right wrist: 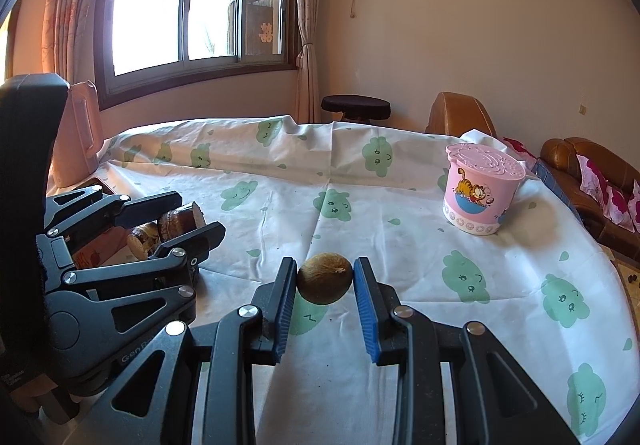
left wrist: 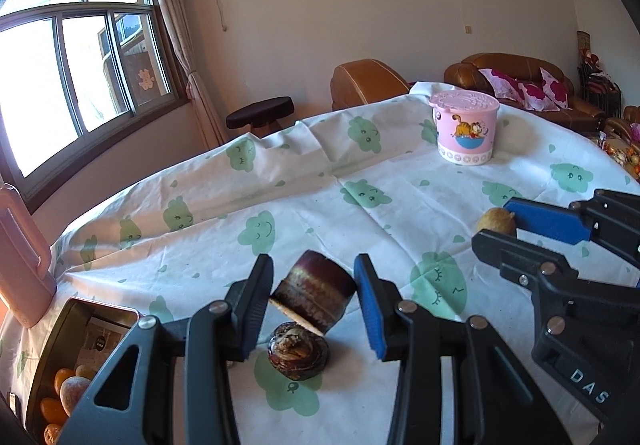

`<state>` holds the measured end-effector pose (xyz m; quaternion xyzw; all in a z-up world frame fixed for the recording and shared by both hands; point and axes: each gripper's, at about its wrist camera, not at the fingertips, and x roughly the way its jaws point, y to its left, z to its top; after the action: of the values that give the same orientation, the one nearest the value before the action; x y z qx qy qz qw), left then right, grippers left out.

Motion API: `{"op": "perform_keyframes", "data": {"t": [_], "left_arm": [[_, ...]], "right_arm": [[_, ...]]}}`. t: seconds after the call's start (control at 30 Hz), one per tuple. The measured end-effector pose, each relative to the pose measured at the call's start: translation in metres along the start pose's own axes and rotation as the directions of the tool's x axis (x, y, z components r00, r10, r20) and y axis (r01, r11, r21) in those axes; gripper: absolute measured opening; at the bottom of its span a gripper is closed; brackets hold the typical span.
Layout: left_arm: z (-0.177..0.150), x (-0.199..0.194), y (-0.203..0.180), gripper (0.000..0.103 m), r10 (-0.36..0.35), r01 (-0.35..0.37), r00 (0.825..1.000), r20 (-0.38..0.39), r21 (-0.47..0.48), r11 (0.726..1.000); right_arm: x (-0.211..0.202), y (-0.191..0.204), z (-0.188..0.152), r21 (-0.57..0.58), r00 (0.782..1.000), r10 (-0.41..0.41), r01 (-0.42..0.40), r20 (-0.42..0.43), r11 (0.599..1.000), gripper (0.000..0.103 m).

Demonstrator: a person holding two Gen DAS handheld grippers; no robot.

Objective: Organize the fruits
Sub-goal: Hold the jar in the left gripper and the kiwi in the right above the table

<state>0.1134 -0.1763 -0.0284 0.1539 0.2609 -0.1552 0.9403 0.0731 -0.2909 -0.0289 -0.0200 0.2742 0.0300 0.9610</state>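
My left gripper is open around a dark purple sugarcane piece that lies on the table; the piece touches the left pad but not the right. A dark round water chestnut lies just below it. My right gripper has its pads on both sides of a brown kiwi, closed on it at table level. The right gripper also shows in the left wrist view, with the kiwi at its tips. The left gripper shows in the right wrist view.
A metal box with oranges and other fruit sits at the lower left. A pink lidded Garfield bucket stands at the table's far side. A pink container stands at the left edge. Sofas and a stool stand beyond the table.
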Motion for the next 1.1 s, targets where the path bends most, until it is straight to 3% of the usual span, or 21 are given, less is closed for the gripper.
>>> {"op": "perform_keyframes", "data": {"t": [1.1], "left_arm": [[-0.005,-0.019,0.006,0.044,0.036,-0.033,0.996,0.075,-0.038,0.999]], "right_arm": [[-0.014,-0.002,-0.002,0.008,0.997,-0.012,0.012,0.082,1.000,0.031]]}}
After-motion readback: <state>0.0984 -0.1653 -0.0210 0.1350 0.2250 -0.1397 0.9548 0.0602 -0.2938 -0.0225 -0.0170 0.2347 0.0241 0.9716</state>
